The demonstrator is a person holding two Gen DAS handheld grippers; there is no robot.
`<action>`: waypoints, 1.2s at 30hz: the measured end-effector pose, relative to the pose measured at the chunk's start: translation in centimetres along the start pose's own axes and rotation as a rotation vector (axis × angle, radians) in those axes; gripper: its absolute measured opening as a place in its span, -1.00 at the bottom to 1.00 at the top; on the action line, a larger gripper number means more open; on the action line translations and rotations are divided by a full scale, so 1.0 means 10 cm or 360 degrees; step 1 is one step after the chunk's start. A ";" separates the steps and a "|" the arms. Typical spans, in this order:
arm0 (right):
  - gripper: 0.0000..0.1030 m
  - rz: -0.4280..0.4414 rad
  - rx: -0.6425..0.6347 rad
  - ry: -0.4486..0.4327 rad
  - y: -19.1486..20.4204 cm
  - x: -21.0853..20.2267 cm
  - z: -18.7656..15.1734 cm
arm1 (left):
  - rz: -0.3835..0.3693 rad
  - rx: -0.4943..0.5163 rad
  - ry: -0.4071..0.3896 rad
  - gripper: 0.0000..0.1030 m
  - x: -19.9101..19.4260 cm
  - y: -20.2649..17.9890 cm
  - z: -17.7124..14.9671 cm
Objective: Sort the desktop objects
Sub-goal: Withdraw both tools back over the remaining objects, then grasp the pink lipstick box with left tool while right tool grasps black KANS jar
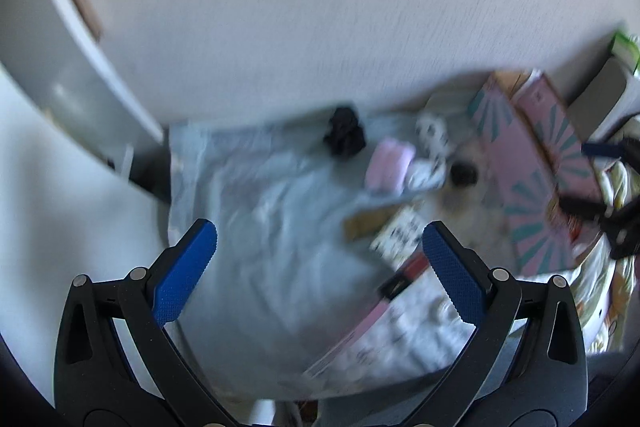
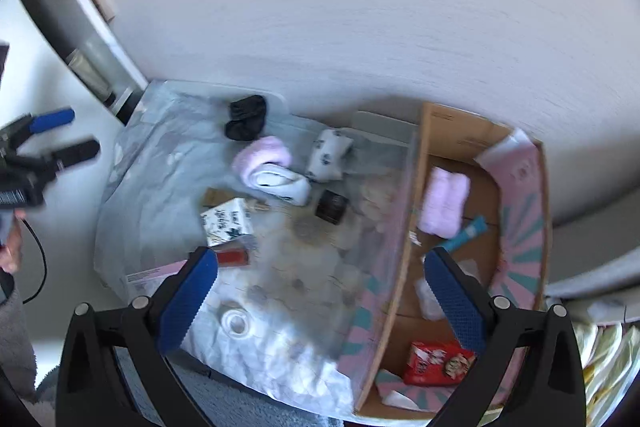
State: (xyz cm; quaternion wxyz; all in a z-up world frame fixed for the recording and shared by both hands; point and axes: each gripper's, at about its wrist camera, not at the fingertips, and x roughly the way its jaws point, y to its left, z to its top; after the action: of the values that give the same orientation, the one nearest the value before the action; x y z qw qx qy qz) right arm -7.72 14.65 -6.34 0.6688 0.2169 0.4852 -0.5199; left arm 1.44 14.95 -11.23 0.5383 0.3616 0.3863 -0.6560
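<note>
- pale textured wall [image 2: 360,7] runs behind a low surface draped in a crinkled light blue-grey cover [image 2: 160,187], with a white door frame [image 2: 100,27] standing at the far left corner.
- loose things lie clustered toward the back right of the cover: a black bundle [image 2: 246,117] nearest the wall, a pink rolled cloth [image 2: 262,155] just in front of it, a white pouch with dark marks [image 2: 284,185] touching the pink roll, and a white patterned roll [image 2: 330,153] beside them.
- a small dark jar [image 2: 331,206] sits just right of the pouch; a white printed carton [image 2: 227,221] and a red tube [image 2: 233,255] lie nearer the front, and a roll of white tape [image 2: 236,323] is nearest of all.
- the left and middle of the cover are bare, leaving open room there; its left edge drops off beside white floor.
- an open cardboard box [image 2: 452,131] with pink and teal flaps stands at the right edge of the cover, already holding a folded pink cloth [image 2: 444,205], a teal stick [image 2: 468,233] and a red packet [image 2: 438,363].
- the right gripper [image 2: 320,287] hangs above the box's left wall, blue pads spread wide, nothing between them and touching nothing.
- the left gripper [image 1: 320,255] hovers over the bare middle of the cover, likewise spread wide and empty; its view is badly blurred.
</note>
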 end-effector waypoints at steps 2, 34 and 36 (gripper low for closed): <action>1.00 0.0006 -0.0030 0.0015 0.07 0.08 0.03 | -0.0013 -0.0013 0.0038 0.98 0.10 0.05 -0.14; 0.11 -0.0222 0.0027 0.0449 -0.01 1.66 0.27 | -0.0186 0.0088 0.0233 0.49 1.30 -0.35 -1.35; 0.03 -0.0209 0.0057 0.0464 -0.04 1.69 0.26 | -0.0181 0.0087 0.0211 0.42 1.29 -0.36 -1.36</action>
State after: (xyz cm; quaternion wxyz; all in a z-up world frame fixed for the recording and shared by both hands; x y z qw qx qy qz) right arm -7.18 4.27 -19.94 0.5519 0.2697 0.5810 -0.5339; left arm -3.32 22.06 -28.28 0.4632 0.3962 0.4230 -0.6704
